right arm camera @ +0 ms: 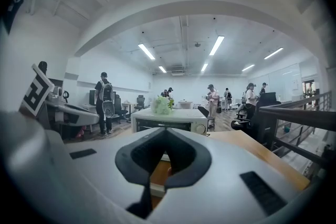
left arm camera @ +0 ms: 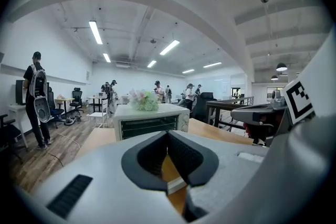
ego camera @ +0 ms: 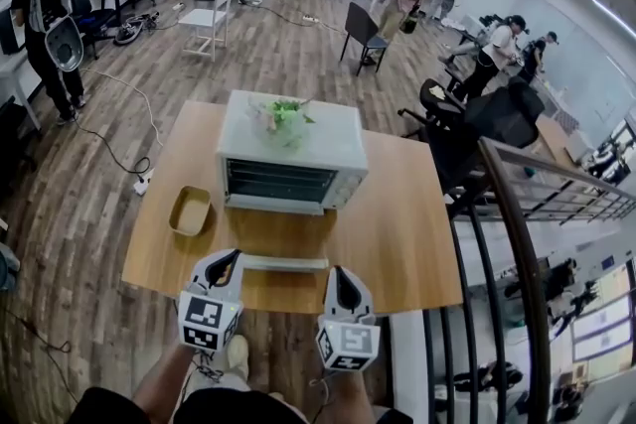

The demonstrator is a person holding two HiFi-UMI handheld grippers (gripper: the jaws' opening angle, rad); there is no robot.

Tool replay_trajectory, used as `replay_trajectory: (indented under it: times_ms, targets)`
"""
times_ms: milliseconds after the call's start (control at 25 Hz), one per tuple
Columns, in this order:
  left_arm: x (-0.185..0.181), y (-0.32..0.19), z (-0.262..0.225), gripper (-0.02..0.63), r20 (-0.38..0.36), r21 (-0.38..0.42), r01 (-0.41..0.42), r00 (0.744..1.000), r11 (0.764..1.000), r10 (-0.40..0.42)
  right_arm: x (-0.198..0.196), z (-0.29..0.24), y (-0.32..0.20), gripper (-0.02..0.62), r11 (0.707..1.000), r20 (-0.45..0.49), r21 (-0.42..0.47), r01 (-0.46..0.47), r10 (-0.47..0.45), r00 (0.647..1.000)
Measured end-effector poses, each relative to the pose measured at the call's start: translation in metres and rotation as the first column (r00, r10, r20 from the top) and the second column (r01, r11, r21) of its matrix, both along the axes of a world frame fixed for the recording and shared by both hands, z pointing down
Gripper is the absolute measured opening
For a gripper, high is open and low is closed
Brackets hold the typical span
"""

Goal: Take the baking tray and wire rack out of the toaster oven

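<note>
1. Head view: the left gripper (ego camera: 230,260) and the right gripper (ego camera: 339,273) are hovering side by side over the near edge of the wooden table (ego camera: 407,233). Each has its jaws pressed together and is holding nothing. The toaster oven (ego camera: 290,159) is sitting ahead of both claws, apart from their tips, with a bunch of flowers (ego camera: 283,114) on its roof. Thin bars of the wire rack (ego camera: 278,182) are showing in its dark front; the baking tray I cannot pick out. A white bar (ego camera: 285,263) is lying between the two claws. A tan dish (ego camera: 190,211) is resting ahead of the left claw and to its left, just beside the oven.

2. Left gripper view: the left gripper (left arm camera: 168,136) is pointing at the toaster oven (left arm camera: 152,120), its jaws meeting at the tips with nothing between them. The white bar (left arm camera: 176,184) is showing just below the tips. The right gripper (left arm camera: 294,113) is looming at its right side.

3. Right gripper view: the right gripper (right arm camera: 165,132) is also closed and empty, facing the toaster oven (right arm camera: 170,120) straight ahead. The left gripper (right arm camera: 58,107) is hanging off to its left.
</note>
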State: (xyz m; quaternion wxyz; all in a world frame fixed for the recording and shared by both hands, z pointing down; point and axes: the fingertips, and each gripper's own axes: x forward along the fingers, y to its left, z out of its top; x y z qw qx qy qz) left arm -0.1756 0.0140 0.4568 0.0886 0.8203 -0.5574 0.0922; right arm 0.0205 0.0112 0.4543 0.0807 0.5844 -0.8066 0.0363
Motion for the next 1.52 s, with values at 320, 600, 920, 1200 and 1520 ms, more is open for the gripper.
replay_trajectory:
  times_ms: [320,600,920,1200,1520]
  targets:
    - [-0.019,-0.042,0.01,0.005,-0.015,-0.01,-0.038,0.999,0.999,0.038,-0.022,0.006,-0.035,0.002,0.999,0.008,-0.015,-0.035,0.036,0.999]
    - [-0.025,-0.067,0.01,0.005,-0.016,-0.004,-0.064,0.998,0.998,0.064,-0.033,0.009,-0.053,0.002,0.998,0.012,-0.008,-0.064,0.064,0.998]
    - [-0.022,-0.087,0.014,0.005,-0.014,-0.011,-0.079,0.997,0.997,0.079,-0.033,0.007,-0.074,0.002,0.998,0.018,-0.007,-0.07,0.07,0.997]
    - [-0.017,-0.114,0.019,0.005,0.002,-0.004,-0.039,0.999,0.999,0.039,-0.027,0.018,-0.109,0.001,0.999,0.037,-0.027,-0.034,0.035,0.999]
    - [-0.001,-0.143,0.032,0.005,0.007,-0.049,0.045,0.999,0.998,-0.045,-0.011,0.037,-0.159,0.002,0.996,0.058,-0.072,0.046,-0.042,0.997]
